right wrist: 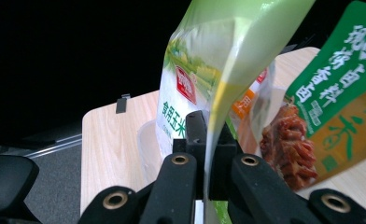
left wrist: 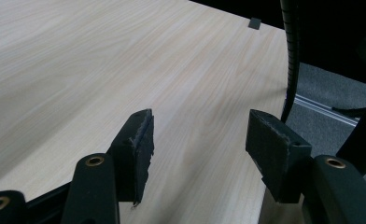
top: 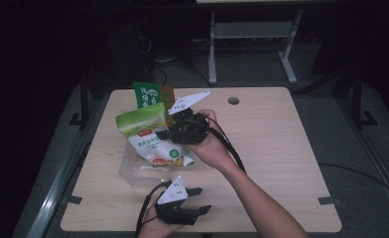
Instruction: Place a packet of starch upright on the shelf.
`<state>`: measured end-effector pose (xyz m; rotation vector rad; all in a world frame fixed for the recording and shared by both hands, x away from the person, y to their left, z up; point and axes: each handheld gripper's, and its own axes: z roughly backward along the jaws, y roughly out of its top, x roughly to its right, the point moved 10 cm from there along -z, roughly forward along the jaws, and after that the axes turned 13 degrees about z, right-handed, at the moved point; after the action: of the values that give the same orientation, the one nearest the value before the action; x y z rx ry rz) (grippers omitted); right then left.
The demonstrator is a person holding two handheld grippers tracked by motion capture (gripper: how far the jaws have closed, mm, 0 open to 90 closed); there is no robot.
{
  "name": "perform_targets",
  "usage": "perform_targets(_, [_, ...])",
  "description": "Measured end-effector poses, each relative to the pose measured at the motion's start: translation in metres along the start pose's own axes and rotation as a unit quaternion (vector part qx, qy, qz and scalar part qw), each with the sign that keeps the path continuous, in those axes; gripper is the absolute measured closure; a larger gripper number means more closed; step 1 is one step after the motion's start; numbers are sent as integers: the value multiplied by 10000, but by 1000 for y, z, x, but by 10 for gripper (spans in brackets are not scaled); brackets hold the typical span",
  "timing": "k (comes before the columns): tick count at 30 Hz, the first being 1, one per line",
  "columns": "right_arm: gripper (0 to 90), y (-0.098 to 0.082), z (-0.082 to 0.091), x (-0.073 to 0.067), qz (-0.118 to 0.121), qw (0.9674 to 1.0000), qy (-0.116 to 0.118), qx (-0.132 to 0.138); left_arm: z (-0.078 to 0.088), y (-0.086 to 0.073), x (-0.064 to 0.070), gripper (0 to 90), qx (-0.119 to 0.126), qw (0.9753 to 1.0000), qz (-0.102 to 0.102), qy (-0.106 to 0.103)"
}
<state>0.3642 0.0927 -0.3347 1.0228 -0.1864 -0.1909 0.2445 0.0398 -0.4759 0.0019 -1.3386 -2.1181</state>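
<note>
While the left gripper [top: 195, 199] is hovering low at the near edge of the surface [top: 282, 148], its fingers [left wrist: 137, 144] are standing apart with nothing between them, just bare light wood showing in the gap in the left gripper view. A black ribbed cable [left wrist: 291, 51] is hanging down just past the right-hand finger there.

Moving right, the right gripper [top: 168, 133] is doing the real work: its fingers [right wrist: 190, 140] are clamping shut on the edge of a light green bag [top: 145, 131] with a white lower half and a red logo. In the right gripper view the bag's [right wrist: 218, 60] seam is running straight down between the two fingers, pinched tight, and the rest of the bag is rising up and away from the fingertips. In the high view the bag is sitting tilted, its bottom going down into a clear plastic container [top: 133, 171] that is resting on the surface just below and to the left of those fingers.

Further right of the fingers, a darker green and orange packet [right wrist: 340, 93] with white lettering and a picture of reddish strips is standing just behind the held bag, close beside it; I can't tell whether the two are touching.
</note>
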Motion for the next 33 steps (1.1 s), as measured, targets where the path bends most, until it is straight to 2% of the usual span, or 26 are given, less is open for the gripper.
perform_targets(13, [894,6,-35,-5,-69,9997,215,-97,3,2,-1,391,129,9999,41,-13])
perform_targets(17, [895,7,-47,-7,-100,9993,331,-107,4,1,-2,383,97,10000,4,1])
perform_targets(19, [894,8,-53,-8,-244,9987,440,-99,4,0,-3,371,63,10000,-36,16])
perform_targets(20, [894,8,-57,-8,-295,9983,485,-99,3,-2,-3,371,49,10000,37,9])
perform_targets(23, [894,9,-67,-10,-349,9978,549,-108,4,-2,-2,369,49,10000,-36,-2])
perform_targets(24, [894,9,-70,-11,-332,9978,573,-89,4,-2,-1,369,81,10000,22,-20])
perform_targets(28, [892,5,-80,-12,-304,9979,529,-217,5,-3,-2,364,82,10000,6,-36])
perform_targets(33, [890,-3,-94,-17,-313,9969,606,-398,9,-1,-5,364,158,9999,23,1])
